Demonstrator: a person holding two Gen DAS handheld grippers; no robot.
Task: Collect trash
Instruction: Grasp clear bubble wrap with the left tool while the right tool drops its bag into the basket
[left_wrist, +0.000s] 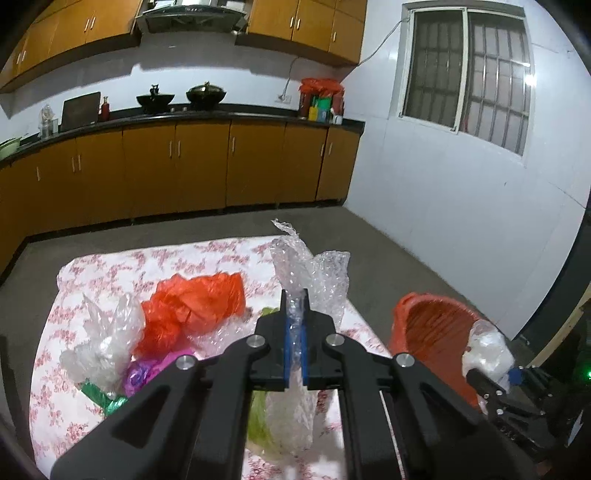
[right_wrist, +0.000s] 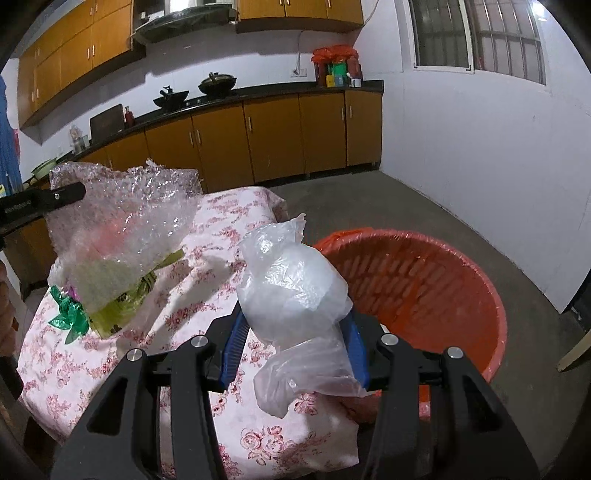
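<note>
My left gripper (left_wrist: 295, 295) is shut on a sheet of bubble wrap (left_wrist: 314, 269) and holds it up above the table; the sheet's lower end hangs beneath the jaws. The right wrist view shows the same bubble wrap (right_wrist: 125, 221) dangling from the left gripper (right_wrist: 70, 194). My right gripper (right_wrist: 295, 315) is shut on a crumpled clear plastic bag (right_wrist: 291, 288) beside the rim of the orange basket (right_wrist: 406, 280). In the left wrist view that plastic bag (left_wrist: 487, 350) sits at the basket's (left_wrist: 436, 332) near edge.
On the floral tablecloth (left_wrist: 110, 266) lie an orange plastic bag (left_wrist: 192, 306), a clear bag (left_wrist: 103, 339), a purple wrapper (left_wrist: 140, 373), green foil (right_wrist: 68, 314) and a yellow-green packet (right_wrist: 122, 310). Kitchen cabinets (left_wrist: 203, 162) stand behind, with grey floor between.
</note>
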